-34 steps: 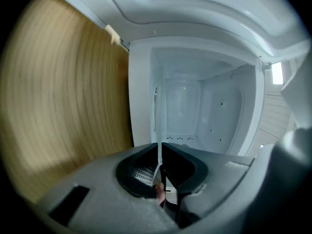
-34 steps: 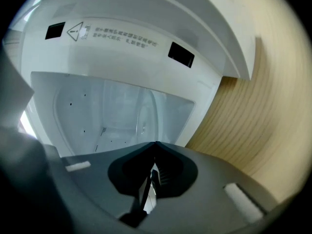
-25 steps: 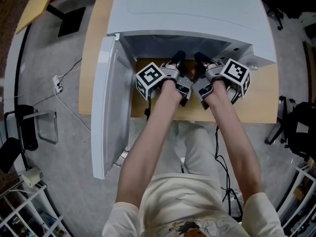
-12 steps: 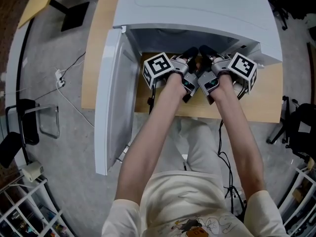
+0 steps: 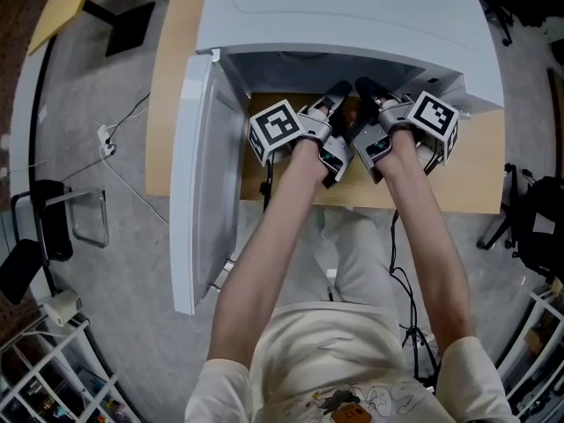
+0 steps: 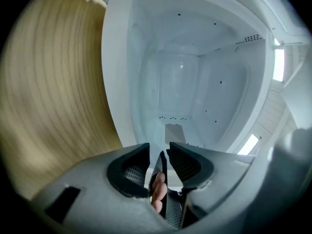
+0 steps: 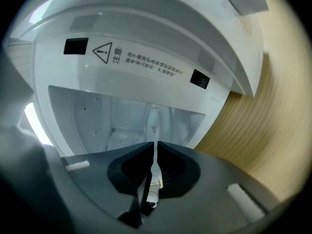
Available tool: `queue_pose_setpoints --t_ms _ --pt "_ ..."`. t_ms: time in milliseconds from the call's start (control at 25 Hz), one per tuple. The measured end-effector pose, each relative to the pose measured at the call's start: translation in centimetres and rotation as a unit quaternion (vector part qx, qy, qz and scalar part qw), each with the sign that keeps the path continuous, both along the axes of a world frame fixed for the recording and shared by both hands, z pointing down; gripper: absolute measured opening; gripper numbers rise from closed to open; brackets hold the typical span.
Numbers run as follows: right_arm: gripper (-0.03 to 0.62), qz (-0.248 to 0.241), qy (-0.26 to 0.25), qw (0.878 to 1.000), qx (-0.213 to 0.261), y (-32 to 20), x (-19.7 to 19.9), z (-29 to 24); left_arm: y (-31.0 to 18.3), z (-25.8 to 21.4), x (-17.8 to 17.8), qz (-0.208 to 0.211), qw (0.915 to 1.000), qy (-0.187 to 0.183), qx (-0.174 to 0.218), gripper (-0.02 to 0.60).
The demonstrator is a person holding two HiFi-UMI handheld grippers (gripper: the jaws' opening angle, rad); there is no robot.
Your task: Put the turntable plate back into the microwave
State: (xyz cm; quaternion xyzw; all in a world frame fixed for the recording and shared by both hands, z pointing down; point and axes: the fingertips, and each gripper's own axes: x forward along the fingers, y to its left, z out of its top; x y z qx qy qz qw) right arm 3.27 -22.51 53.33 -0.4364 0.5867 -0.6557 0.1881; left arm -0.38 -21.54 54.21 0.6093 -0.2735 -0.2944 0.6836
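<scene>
As both tongs reach into the open microwave (image 5: 352, 25), the step in hand appears to be setting down the turntable plate (image 7: 154, 130), a thin clear disc seen edge-on inside the cavity. The left gripper (image 6: 158, 152) has just spread its jaws and is released. The right gripper (image 7: 155, 149) has just loosened a little, yet its pads seem to pinch the rim. Next, I think, it must free the rim fully, then both draw straight out.

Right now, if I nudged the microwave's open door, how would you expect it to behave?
The door would probably swing easily, since it hangs open on a hinge at one side. Being a thin, flat panel, it likely feels light. Pushed hard, it might jolt the microwave on the table.
</scene>
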Motion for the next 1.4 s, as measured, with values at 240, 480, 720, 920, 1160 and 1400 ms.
queue_pose_setpoints --t_ms 240,480,720,920,1160,1400 --pt "0.025 -0.012 -0.007 1.000 -0.013 0.4 -0.8 1.0 0.2 1.1 -3.0 -0.043 0.9986 -0.024 -0.020 0.098" --pt "0.025 -0.014 -0.010 1.000 -0.017 0.5 -0.8 1.5 -0.4 1.2 -3.5 -0.048 0.9983 -0.026 -0.021 0.072" --pt "0.025 -0.009 -0.009 1.000 -0.023 0.4 -0.7 1.9 -1.2 1.2 -3.3 -0.042 0.9987 -0.018 -0.023 0.063" --pt "0.025 -0.010 -0.011 1.000 -0.025 0.8 -0.6 1.6 -0.3 1.1 -2.6 -0.035 0.9988 -0.019 -0.028 0.067" --pt "0.023 -0.025 0.011 1.000 -0.010 1.9 -0.6 -0.1 1.8 0.0 -1.7 -0.009 0.9985 -0.051 -0.016 0.064" --pt "0.003 -0.059 0.093 0.994 0.003 5.2 0.6 -1.4 5.4 -2.5 -1.0 0.048 0.9877 -0.147 0.021 0.031"
